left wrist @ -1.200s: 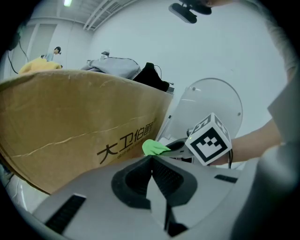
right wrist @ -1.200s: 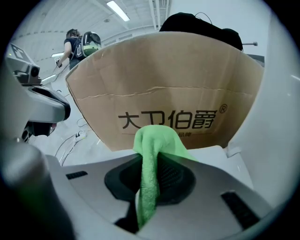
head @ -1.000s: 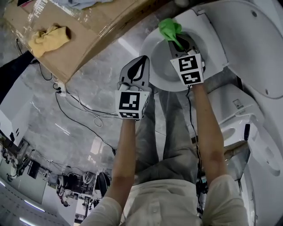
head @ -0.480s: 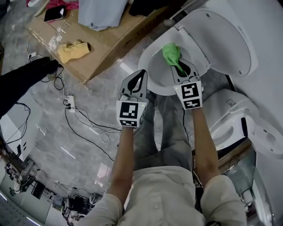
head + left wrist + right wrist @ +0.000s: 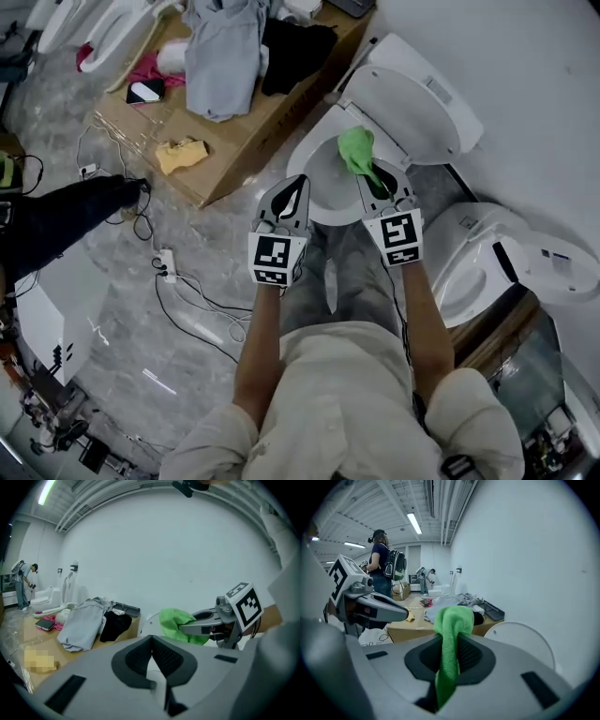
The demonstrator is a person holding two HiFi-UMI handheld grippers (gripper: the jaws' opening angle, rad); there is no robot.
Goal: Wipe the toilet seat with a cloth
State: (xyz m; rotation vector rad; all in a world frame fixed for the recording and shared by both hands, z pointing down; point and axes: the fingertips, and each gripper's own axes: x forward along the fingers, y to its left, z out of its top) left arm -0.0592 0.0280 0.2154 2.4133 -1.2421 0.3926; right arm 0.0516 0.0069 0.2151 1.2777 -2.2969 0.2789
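Observation:
A white toilet stands ahead of me with its seat ring [image 5: 311, 141] down and its lid [image 5: 422, 98] raised against the wall. My right gripper [image 5: 372, 175] is shut on a green cloth [image 5: 356, 150], which bunches up beyond the jaw tips over the bowl; the same cloth [image 5: 452, 630] hangs pinched between the jaws in the right gripper view. My left gripper [image 5: 290, 192] is held beside it, at the seat's near left edge, shut with nothing in it. The left gripper view shows the cloth [image 5: 176, 625] and the right gripper [image 5: 187, 629] off to its right.
A low cardboard platform [image 5: 225, 150] to the left carries grey clothing [image 5: 220, 52], a black garment [image 5: 291, 47] and a yellow rag [image 5: 183, 155]. Cables and a power strip [image 5: 167, 265] lie on the floor. Another white toilet [image 5: 511, 267] stands right of me. People stand in the distance.
The head view has pulled back and up, so the toilet and both grippers look smaller and more of the room shows. Both grippers keep their hold and spacing over the seat.

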